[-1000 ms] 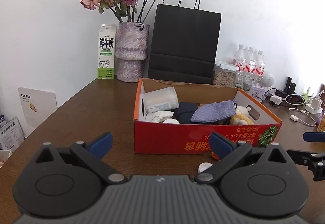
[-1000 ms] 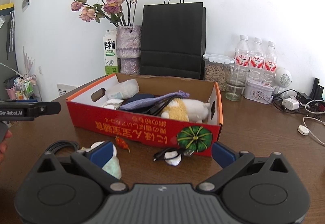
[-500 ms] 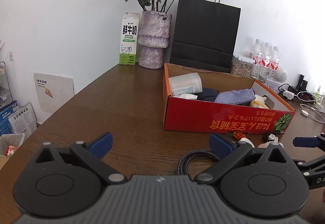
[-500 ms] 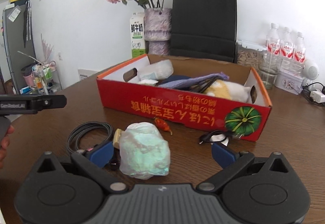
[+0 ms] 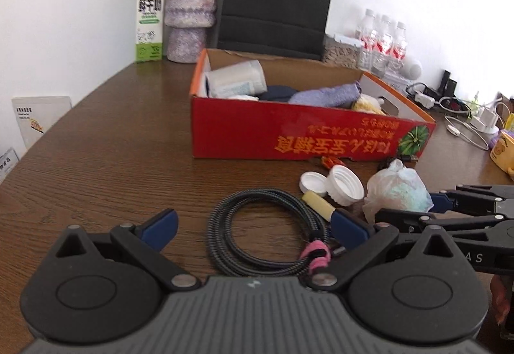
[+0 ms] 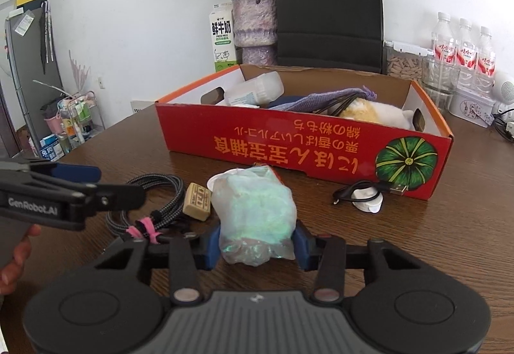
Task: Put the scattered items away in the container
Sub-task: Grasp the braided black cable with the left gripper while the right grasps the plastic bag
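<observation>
The right gripper [image 6: 257, 246], its jaws just closed, clamps a plastic bag [image 6: 255, 212] ready for lifting; the left gripper [image 5: 253, 227] (marked "GenRobot.AI") hangs wide apart over a coiled cable [image 5: 268, 230], and beyond both waits the red box [image 6: 302, 145], half filled

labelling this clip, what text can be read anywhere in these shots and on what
"GenRobot.AI": side of the left gripper, right wrist view.
"鲜牛奶": milk carton; its smaller print is too small to read.
Yellow characters, printed upside down: front of the red box; I cannot read them reliably.
"AS": letters on the right gripper, rest cut off.
Bottles: red labels, blurred.
Paper by the wall: unreadable.
</observation>
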`<control>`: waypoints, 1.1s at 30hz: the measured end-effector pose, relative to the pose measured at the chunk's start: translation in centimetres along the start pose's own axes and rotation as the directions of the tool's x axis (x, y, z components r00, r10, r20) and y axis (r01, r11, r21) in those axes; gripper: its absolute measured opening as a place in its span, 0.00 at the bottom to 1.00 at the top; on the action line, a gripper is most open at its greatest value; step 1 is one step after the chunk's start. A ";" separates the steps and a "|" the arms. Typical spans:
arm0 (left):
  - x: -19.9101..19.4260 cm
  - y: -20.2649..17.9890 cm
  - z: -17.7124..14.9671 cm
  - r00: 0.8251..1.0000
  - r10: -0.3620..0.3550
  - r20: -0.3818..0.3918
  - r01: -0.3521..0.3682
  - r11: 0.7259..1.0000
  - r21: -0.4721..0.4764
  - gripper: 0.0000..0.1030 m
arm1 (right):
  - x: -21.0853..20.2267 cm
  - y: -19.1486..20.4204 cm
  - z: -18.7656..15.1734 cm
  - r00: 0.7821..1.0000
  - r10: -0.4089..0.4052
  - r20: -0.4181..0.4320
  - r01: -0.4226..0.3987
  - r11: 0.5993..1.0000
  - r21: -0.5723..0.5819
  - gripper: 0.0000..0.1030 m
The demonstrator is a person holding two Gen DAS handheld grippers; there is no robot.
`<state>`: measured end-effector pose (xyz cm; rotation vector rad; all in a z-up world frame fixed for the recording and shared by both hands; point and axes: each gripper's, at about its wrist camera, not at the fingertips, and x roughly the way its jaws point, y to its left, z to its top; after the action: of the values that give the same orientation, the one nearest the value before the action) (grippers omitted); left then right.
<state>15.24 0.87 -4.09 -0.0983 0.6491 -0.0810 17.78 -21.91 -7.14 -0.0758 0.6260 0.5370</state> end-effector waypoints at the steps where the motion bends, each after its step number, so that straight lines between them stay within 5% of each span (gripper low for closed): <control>1: 0.3 -0.3 0.0 1.000 -0.004 -0.012 0.004 1.000 0.006 1.00 | -0.2 -0.1 -0.1 1.000 -0.005 0.006 0.005 1.000 -0.003 0.41; 12: 3.1 -1.6 0.3 0.993 0.045 -0.107 -0.040 0.998 0.042 1.00 | -1.8 -2.2 -1.4 0.998 -0.066 0.017 0.066 0.998 0.004 0.42; 29: 3.4 -2.1 -0.4 0.994 0.086 -0.068 -0.081 0.994 0.078 1.00 | -1.0 -2.2 -1.7 0.998 -0.055 -0.018 0.056 0.998 0.024 0.48; 33: 3.2 -2.1 -0.3 0.995 0.084 -0.056 -0.080 0.994 0.076 0.91 | -1.0 -2.5 -1.6 0.999 -0.050 -0.012 0.051 0.998 0.048 0.47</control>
<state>17.50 -1.59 -6.05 0.0022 0.7079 -0.0289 17.46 -24.88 -8.08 -0.0486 0.6458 0.4724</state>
